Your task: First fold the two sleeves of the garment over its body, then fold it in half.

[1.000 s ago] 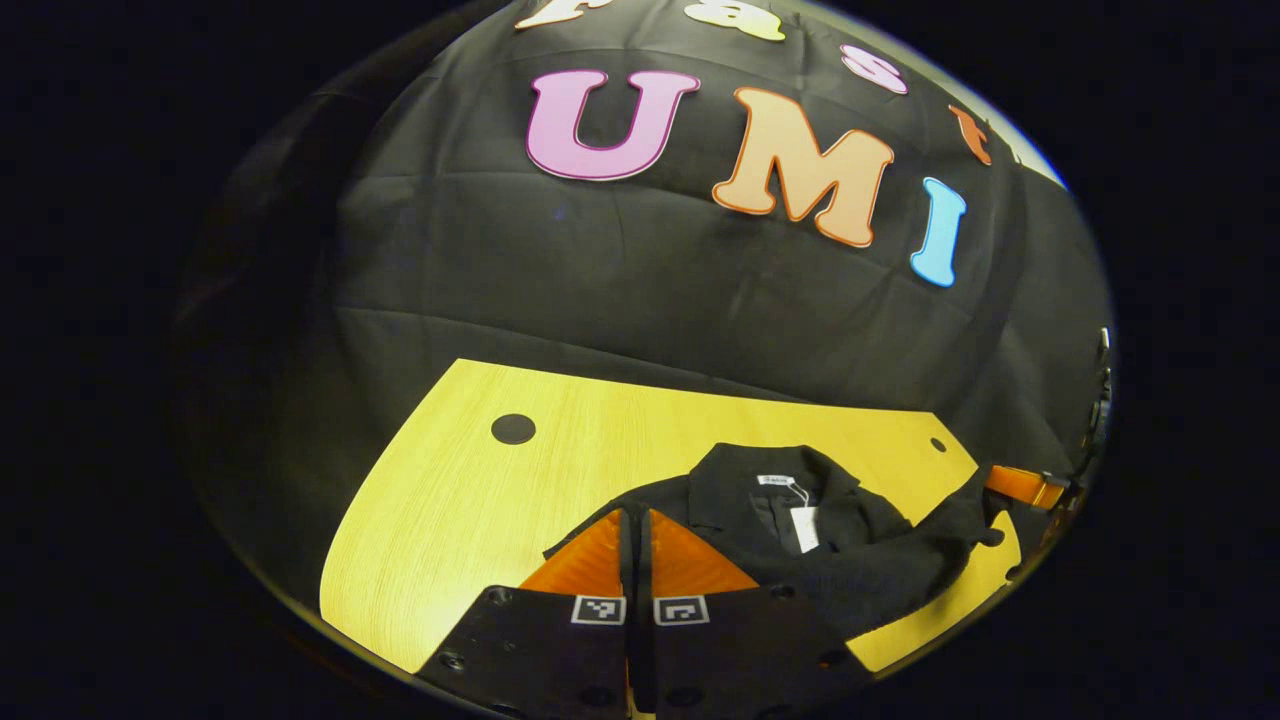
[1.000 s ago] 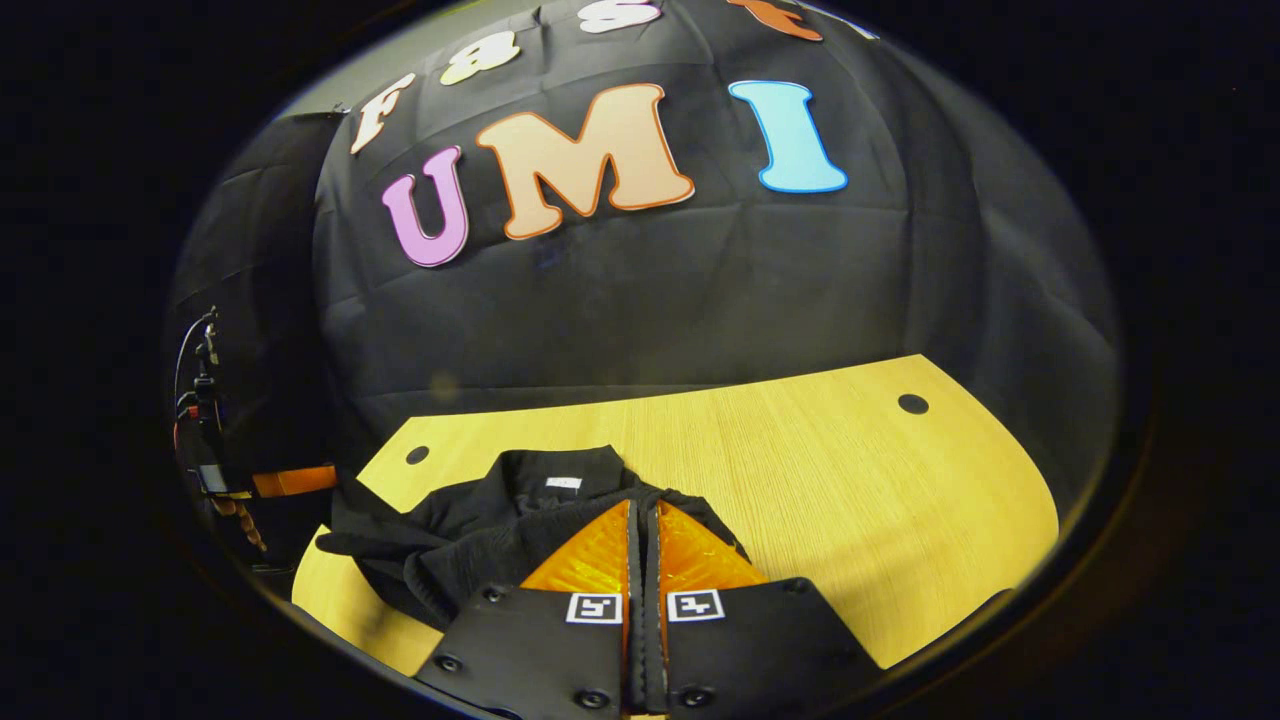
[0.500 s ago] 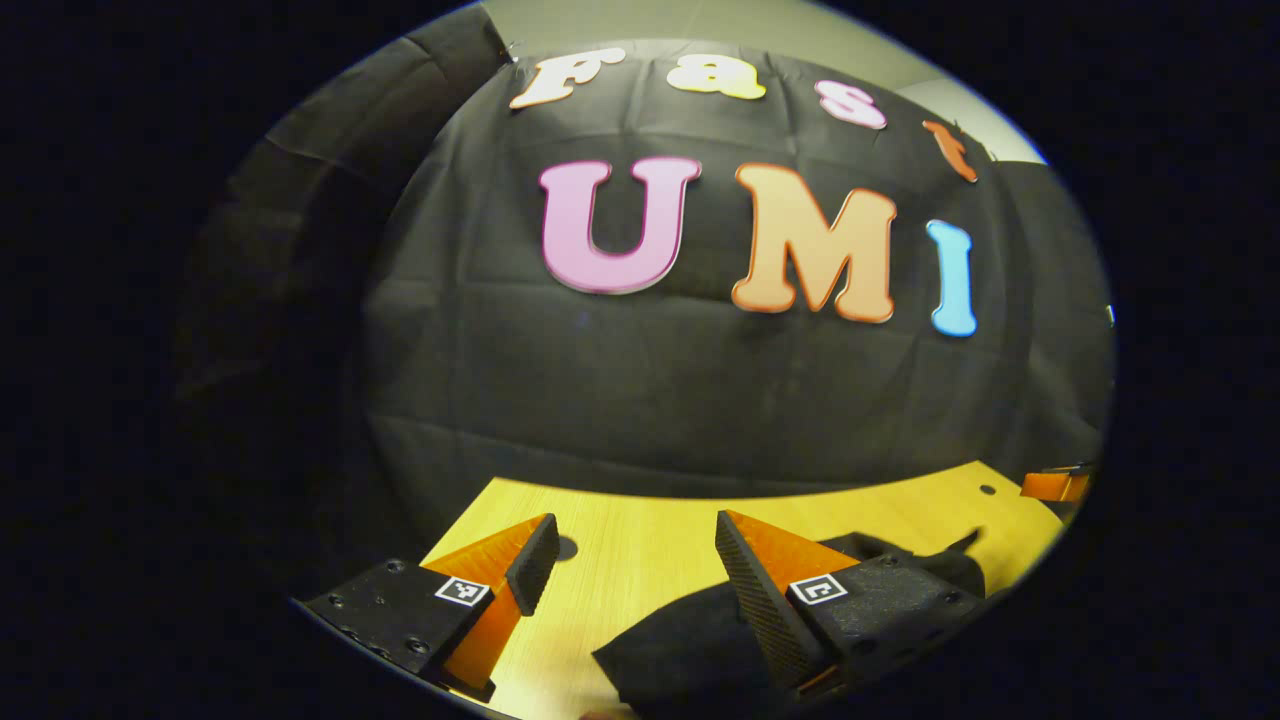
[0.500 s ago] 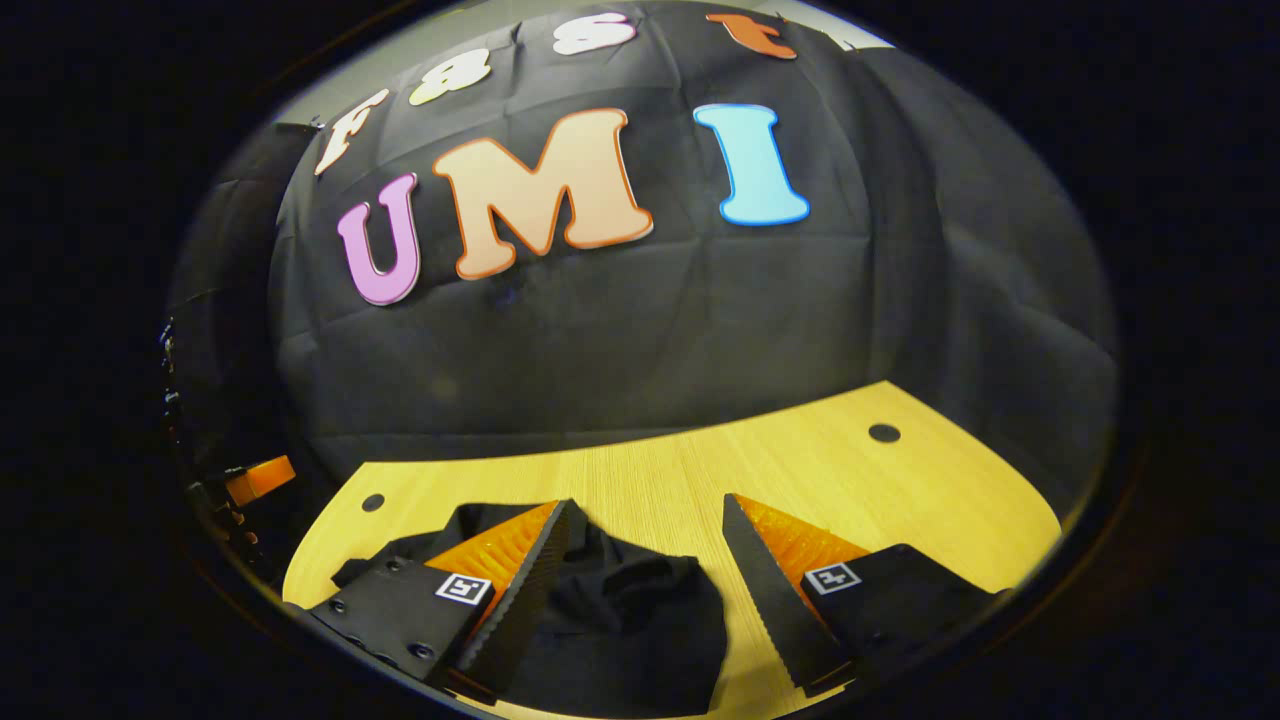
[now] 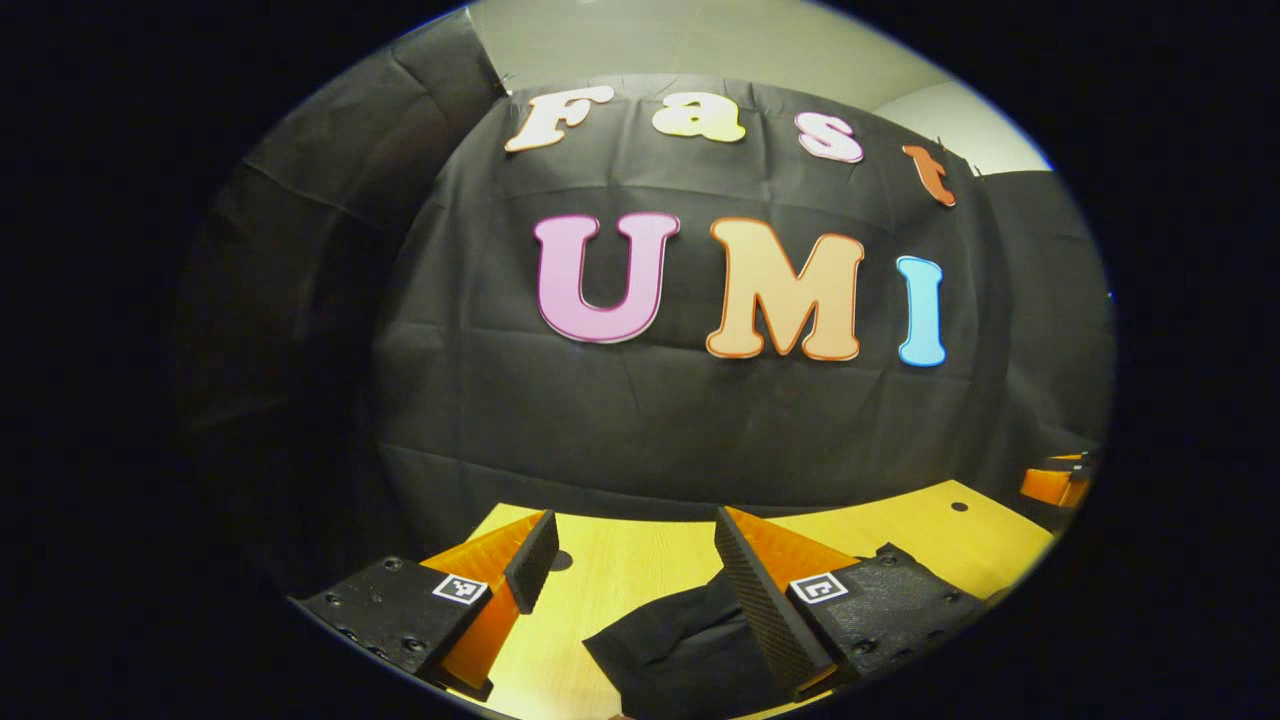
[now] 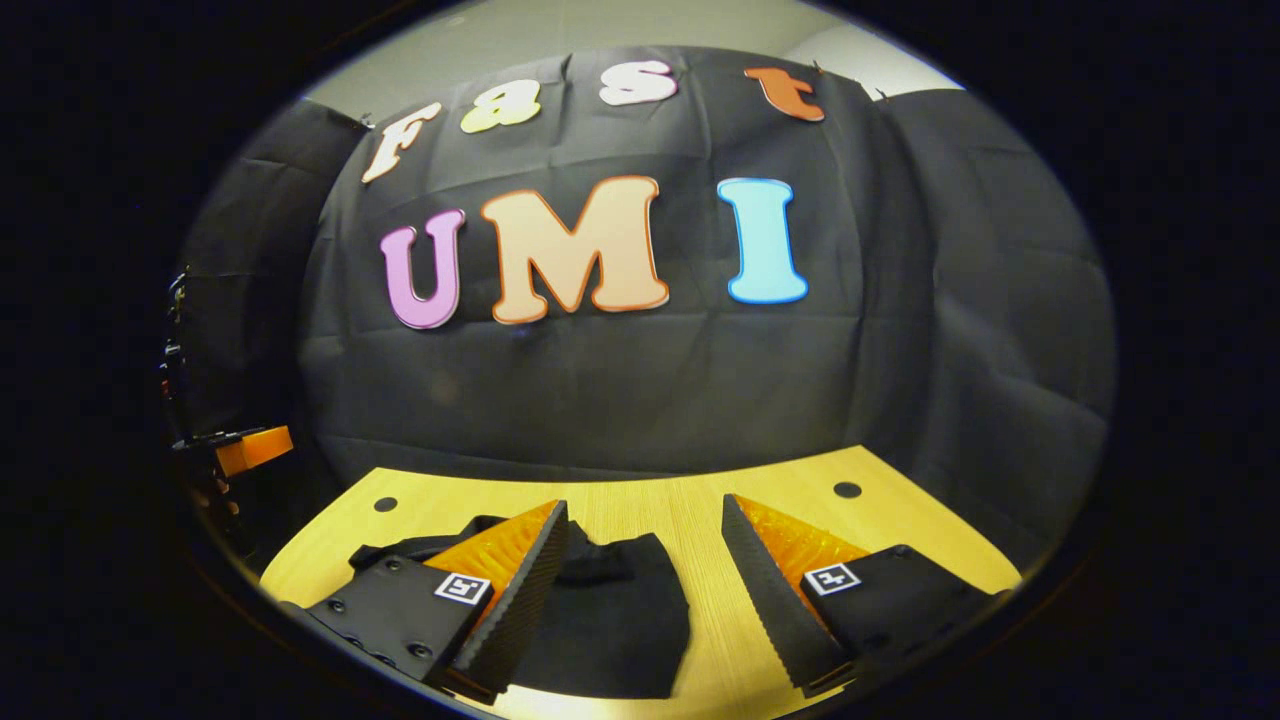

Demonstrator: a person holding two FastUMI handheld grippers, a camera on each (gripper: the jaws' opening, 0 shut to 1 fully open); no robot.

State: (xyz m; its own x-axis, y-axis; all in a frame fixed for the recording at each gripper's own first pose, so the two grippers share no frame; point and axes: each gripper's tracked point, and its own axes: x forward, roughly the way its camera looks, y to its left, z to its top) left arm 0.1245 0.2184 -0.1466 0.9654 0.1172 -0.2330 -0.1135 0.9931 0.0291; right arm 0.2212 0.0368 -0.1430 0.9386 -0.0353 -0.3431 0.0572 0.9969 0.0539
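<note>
Black fabric, the garment (image 5: 680, 645), lies folded into a compact bundle on the yellow wooden table (image 5: 620, 575). In the left gripper view, going left to right: my left gripper (image 5: 630, 580) has its jaws spread wide with nothing between them but bare tabletop and the near corner of the cloth. Its left finger stands over bare wood beside a dark round hole (image 5: 561, 560) in the table. Its right finger (image 5: 760, 600) overlaps the bundle, but I cannot tell whether it touches the cloth. Past it, at the far right edge, an orange part of the other gripper (image 5: 1055, 485) shows beyond the table's corner.

In the right gripper view, left to right: the other gripper's orange part (image 6: 255, 448) sits at the far left, off the table. The garment (image 6: 610, 620) lies on the left half of the table (image 6: 700, 520), its long axis running roughly left to right across this view, with one squared, folded end nearest the middle of the table. My right gripper (image 6: 640, 585) is likewise spread wide and holds nothing. Its left finger (image 6: 510, 590) overlaps the cloth; its right finger stands over bare wood.

The right gripper view gives the bundle's full width and folded edge. The left gripper view gives one corner of it, cut by the finger.
</note>
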